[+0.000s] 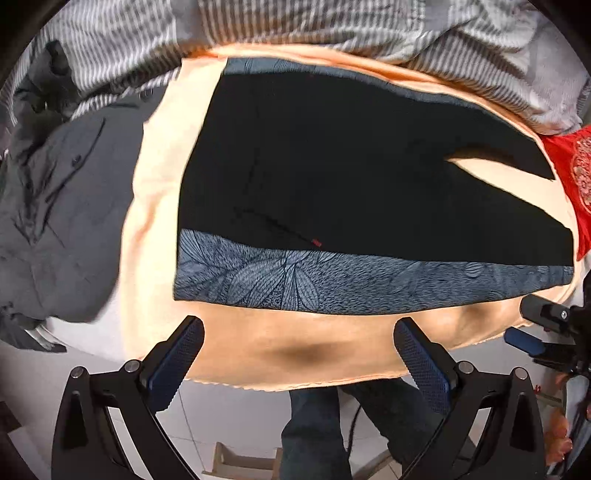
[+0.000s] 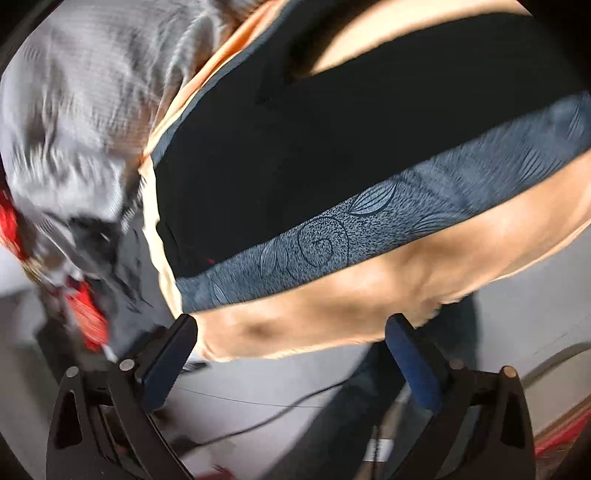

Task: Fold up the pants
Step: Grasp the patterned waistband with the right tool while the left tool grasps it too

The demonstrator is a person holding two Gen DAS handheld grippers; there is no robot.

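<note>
Black pants (image 1: 351,166) with a blue-grey leaf-patterned side stripe (image 1: 332,284) lie flat on a peach cloth (image 1: 295,354). The legs point right, with a gap between them. My left gripper (image 1: 299,332) is open and empty, hovering above the cloth's near edge, short of the stripe. In the right wrist view the pants (image 2: 295,147) and stripe (image 2: 369,229) run diagonally. My right gripper (image 2: 291,332) is open and empty over the peach cloth (image 2: 332,295) edge. It also shows in the left wrist view (image 1: 535,332) at the far right.
A dark grey garment (image 1: 62,221) lies at the left. Striped grey bedding (image 1: 332,26) lies behind. A red cloth (image 1: 569,184) sits at the right. The person's legs (image 1: 325,435) and the tiled floor show below. A cable (image 2: 258,421) crosses the floor.
</note>
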